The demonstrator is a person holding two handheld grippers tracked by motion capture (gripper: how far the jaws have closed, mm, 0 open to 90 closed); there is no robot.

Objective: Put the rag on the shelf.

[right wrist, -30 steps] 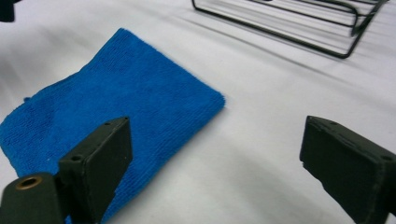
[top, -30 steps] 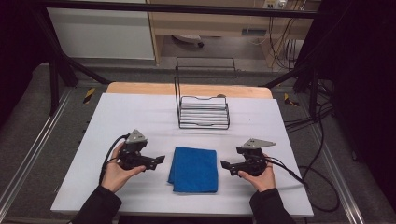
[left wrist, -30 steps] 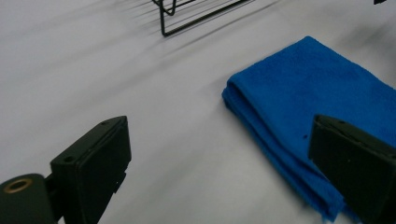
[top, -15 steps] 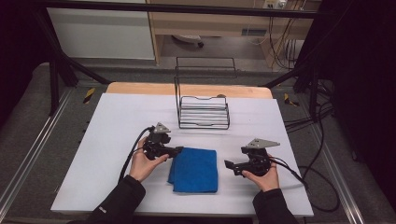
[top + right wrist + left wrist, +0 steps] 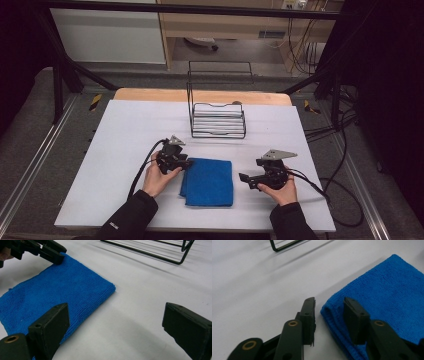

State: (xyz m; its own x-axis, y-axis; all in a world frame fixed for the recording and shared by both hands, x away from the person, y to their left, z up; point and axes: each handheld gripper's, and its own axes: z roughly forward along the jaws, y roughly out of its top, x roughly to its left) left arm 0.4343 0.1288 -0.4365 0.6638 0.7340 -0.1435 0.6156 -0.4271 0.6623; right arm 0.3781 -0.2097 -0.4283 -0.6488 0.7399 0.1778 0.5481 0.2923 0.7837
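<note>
A folded blue cloth (image 5: 207,181) lies flat on the white table top near the front. My left gripper (image 5: 187,162) is low at the cloth's far left corner. In the left gripper view its jaws (image 5: 329,307) have just been closing and straddle that folded corner of the cloth (image 5: 387,295); one jaw rests over the fabric, the other stands a little clear of it. My right gripper (image 5: 242,178) hovers to the right of the cloth with its jaws (image 5: 115,317) wide apart and nothing between them. The right gripper view shows the cloth (image 5: 57,287) and the left gripper (image 5: 53,253) beyond.
A black wire rack (image 5: 218,120) stands behind the cloth at the table's middle back; its base wires show in the left gripper view (image 5: 284,245) and the right gripper view (image 5: 155,250). Bare white table (image 5: 125,130) stretches to the left. Cables trail off the right side.
My left gripper has moved right and down to the cloth's far left corner, and its jaws have narrowed around it. The right gripper has stayed put.
</note>
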